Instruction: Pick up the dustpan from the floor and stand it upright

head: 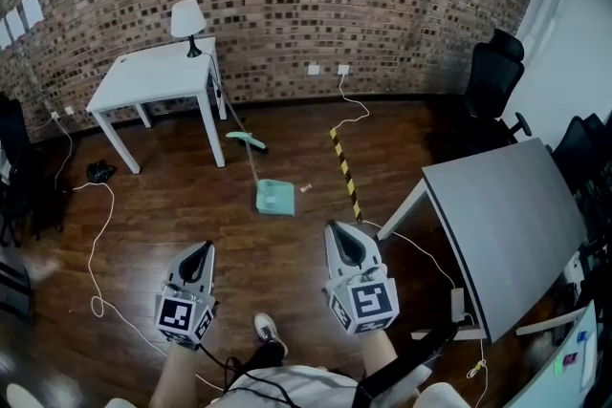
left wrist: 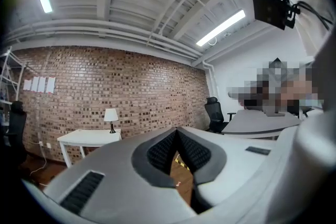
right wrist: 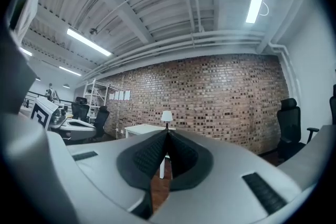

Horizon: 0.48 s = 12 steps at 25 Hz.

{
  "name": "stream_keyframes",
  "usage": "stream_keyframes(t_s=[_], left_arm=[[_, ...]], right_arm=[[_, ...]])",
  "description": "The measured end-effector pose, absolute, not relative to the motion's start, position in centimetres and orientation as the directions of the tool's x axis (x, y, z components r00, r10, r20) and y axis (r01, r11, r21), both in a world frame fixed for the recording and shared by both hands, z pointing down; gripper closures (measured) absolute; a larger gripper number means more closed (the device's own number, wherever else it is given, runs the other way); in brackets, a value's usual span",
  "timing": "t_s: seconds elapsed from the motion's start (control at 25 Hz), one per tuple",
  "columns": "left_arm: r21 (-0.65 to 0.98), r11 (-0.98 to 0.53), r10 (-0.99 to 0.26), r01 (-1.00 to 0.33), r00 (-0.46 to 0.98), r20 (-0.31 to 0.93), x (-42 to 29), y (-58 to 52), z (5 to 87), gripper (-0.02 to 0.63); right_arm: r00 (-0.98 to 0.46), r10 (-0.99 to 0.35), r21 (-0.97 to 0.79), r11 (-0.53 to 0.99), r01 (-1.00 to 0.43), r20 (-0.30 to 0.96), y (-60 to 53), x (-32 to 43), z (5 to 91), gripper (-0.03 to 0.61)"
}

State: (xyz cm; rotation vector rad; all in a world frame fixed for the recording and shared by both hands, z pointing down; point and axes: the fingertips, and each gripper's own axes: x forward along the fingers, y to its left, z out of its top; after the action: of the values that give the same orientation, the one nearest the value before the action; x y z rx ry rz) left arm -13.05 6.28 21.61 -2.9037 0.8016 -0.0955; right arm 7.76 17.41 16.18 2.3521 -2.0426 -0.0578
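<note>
- You are holding the left gripper (left wrist: 177, 135) level, and its ribbed black jaws are meeting at the tips.
- You are facing a brick wall (left wrist: 115, 86), with sheets of paper (left wrist: 39, 84) hanging on it at the left.
- A white table (left wrist: 86, 137) is standing against that wall, carrying a table lamp (left wrist: 111, 115).
- A black office chair (left wrist: 214, 114) is sitting near a grey desk (left wrist: 256, 124) at the right.
- Wooden floor (left wrist: 182, 182) and striped tape (left wrist: 181, 163) are showing below the jaws.
</note>
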Motion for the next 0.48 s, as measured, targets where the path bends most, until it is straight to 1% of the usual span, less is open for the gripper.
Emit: stream_keyframes(t_s=[0.24, 0.48], left_arm=[[-0.158, -0.835, -0.535, -0.527, 0.845, 0.009, -13.5, 18.5, 22.1, 0.611], [-0.176, -0.833, -0.537, -0.525, 0.843, 0.026, -15.5, 28.5, 21.4, 0.611]], right_arm=[[0.090, -0.995, 0.055, -0.093, -0.994, -0.041, 28.9, 7.1, 16.7, 0.595], [0.088, -0.996, 0.024, -0.089, -0.996, -0.025, 38.0, 5.6, 16.8, 0.595]])
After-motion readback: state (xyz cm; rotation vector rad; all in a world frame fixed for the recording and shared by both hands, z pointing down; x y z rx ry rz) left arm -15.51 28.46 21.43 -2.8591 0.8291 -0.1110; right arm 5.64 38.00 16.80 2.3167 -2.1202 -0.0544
